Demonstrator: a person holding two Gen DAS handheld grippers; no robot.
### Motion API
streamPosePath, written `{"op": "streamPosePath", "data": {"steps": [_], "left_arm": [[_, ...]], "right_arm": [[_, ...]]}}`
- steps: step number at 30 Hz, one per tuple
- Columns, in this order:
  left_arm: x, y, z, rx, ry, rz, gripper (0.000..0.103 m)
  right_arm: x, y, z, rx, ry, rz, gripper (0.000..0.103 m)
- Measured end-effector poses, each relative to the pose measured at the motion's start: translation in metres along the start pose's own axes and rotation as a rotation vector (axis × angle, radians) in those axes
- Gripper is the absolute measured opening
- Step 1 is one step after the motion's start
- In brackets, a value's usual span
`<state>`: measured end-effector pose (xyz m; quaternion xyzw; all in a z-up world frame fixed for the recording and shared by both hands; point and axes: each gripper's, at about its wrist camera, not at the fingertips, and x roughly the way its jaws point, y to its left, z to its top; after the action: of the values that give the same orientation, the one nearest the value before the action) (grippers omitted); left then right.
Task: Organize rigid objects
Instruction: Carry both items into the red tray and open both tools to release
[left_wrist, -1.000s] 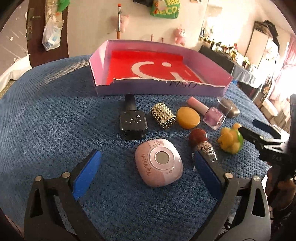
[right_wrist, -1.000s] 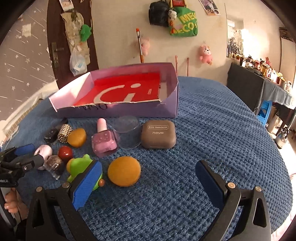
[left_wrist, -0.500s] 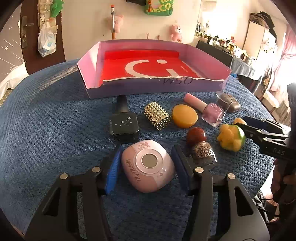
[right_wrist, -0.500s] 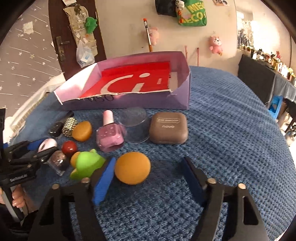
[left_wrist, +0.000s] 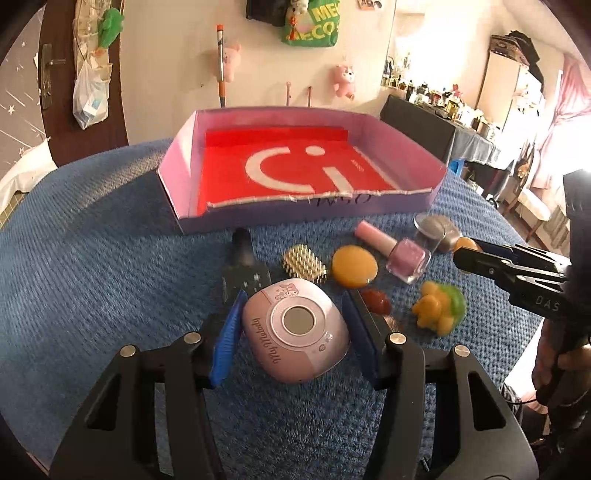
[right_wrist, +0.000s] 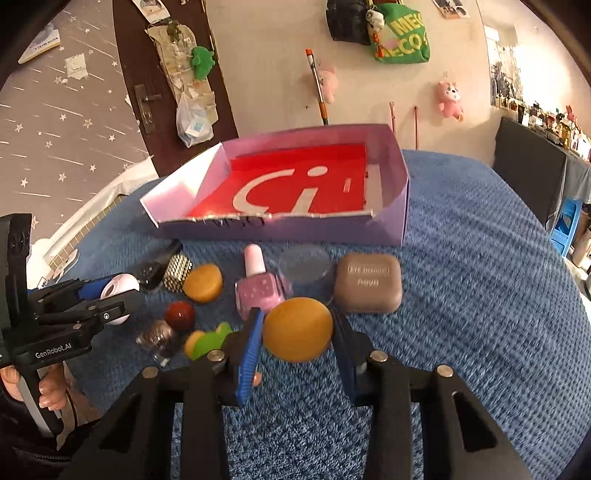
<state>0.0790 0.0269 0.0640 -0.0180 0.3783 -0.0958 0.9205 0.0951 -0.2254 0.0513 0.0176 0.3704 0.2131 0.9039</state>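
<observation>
The left gripper (left_wrist: 293, 328) is clamped on a pink compact (left_wrist: 295, 334), blue pads pressed to both its sides, just above the blue cloth (left_wrist: 92, 277). The right gripper (right_wrist: 295, 338) is pinched on an orange puck (right_wrist: 297, 328) — in front of the pink nail polish (right_wrist: 258, 291). The purple tray (left_wrist: 295, 214) lies behind the row of objects.

Two orange discs (right_wrist: 297, 329) (right_wrist: 202, 283), one box (right_wrist: 391, 218)
</observation>
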Motion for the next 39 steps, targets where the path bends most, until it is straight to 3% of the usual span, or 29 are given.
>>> {"op": "streamPosePath", "data": {"steps": [6, 15, 22, 28, 39], "left_arm": [[-0.005, 0.003, 0.028, 0.022, -0.017, 0.007, 0.052], [0.018, 0.018, 0.089, 0.058, 0.023, -0.022, 0.052], [0.066, 0.028, 0.118, 0.102, 0.144, -0.030, 0.052], [0.104, 0.032, 0.123, 0.131, 0.242, -0.014, 0.052], [0.134, 0.035, 0.124, 0.143, 0.332, 0.003, 0.052]], "right_arm": [[-0.001, 0.000, 0.023, -0.012, -0.016, 0.007, 0.040], [0.019, -0.005, 0.089, -0.064, -0.019, 0.004, 0.040], [0.073, -0.020, 0.133, -0.134, 0.145, -0.011, 0.040], [0.111, -0.029, 0.140, -0.167, 0.276, -0.030, 0.040], [0.131, -0.024, 0.145, -0.301, 0.371, -0.086, 0.040]]}}
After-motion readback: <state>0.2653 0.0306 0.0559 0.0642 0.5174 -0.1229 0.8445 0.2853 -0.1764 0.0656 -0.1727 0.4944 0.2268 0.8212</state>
